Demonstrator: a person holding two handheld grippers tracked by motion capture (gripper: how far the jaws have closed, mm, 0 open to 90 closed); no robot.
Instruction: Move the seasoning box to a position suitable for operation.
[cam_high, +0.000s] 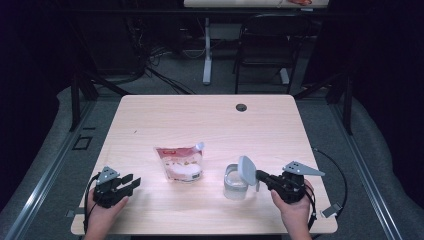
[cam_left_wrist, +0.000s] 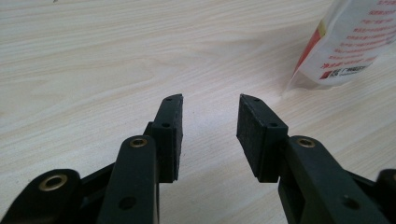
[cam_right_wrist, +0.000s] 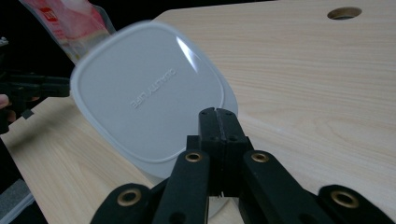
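Jaws of right gripper (cam_right_wrist: 218, 112) clamped on edge of grey lid (cam_right_wrist: 149, 93), tilted just above clear container (cam_high: 235, 182). Left gripper (cam_left_wrist: 209, 122) jaws apart, empty, low over worktop (cam_high: 210, 120). Farther off, pouch (cam_high: 180, 162) lying mid-worktop.

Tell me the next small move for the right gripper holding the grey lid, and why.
Probably set the grey rounded-square plastic lid down beside the clear plastic container: the right gripper pinches its edge, lifted off, and the white and red pouch waits nearby.
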